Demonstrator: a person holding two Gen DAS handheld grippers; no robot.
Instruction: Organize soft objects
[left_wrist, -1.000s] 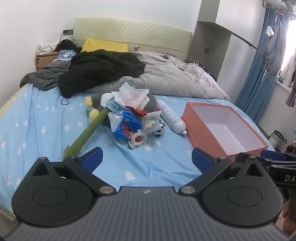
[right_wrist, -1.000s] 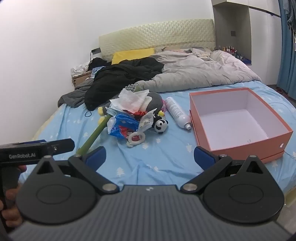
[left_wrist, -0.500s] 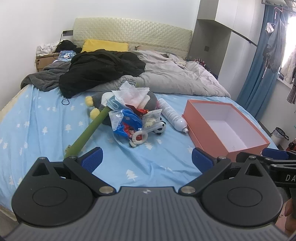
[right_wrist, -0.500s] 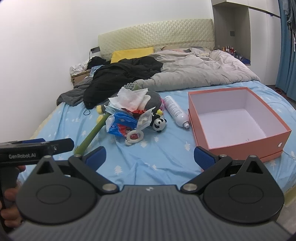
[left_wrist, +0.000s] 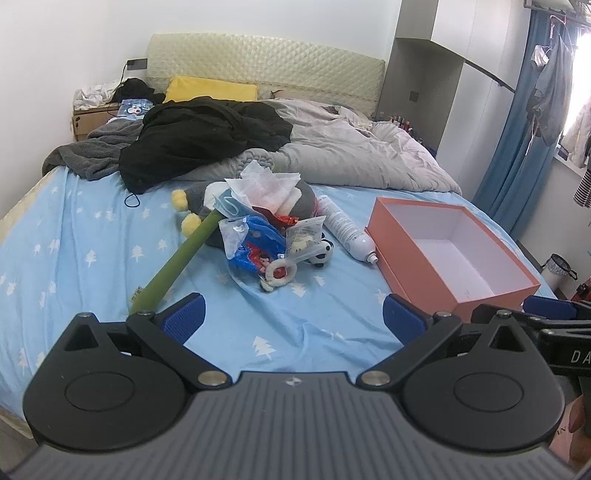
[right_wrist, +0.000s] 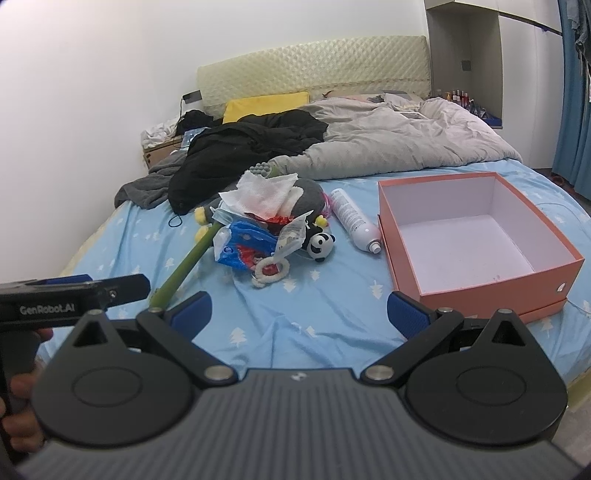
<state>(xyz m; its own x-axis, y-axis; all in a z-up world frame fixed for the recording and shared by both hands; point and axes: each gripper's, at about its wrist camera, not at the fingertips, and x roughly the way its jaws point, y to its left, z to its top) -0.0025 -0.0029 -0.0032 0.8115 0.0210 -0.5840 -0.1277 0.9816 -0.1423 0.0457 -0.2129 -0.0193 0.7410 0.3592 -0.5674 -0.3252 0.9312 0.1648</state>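
Note:
A heap of soft things lies mid-bed: a grey plush with yellow feet (left_wrist: 299, 199) (right_wrist: 306, 194), white tissue (left_wrist: 264, 188) (right_wrist: 260, 194) on top of it, a blue plastic packet (left_wrist: 255, 247) (right_wrist: 243, 247), a small panda toy (left_wrist: 323, 253) (right_wrist: 320, 245), a white ring toy (left_wrist: 280, 272) (right_wrist: 269, 269) and a long green stem (left_wrist: 177, 262) (right_wrist: 188, 258). An empty orange box (left_wrist: 417, 269) (right_wrist: 476, 284) stands to the right. My left gripper (left_wrist: 293, 319) and right gripper (right_wrist: 299, 314) hover open over the near bed edge, short of the heap.
A white spray bottle (left_wrist: 345, 229) (right_wrist: 355, 221) lies between heap and box. Black clothing (left_wrist: 199, 140), a grey blanket (left_wrist: 94, 155) and a grey duvet (left_wrist: 354, 155) fill the far half of the blue sheet (left_wrist: 74, 251). Blue curtains (left_wrist: 517, 147) hang at the right.
Both grippers have drifted slightly back and up, so the heap and box sit a little farther off. Both stay open and nothing on the bed has moved.

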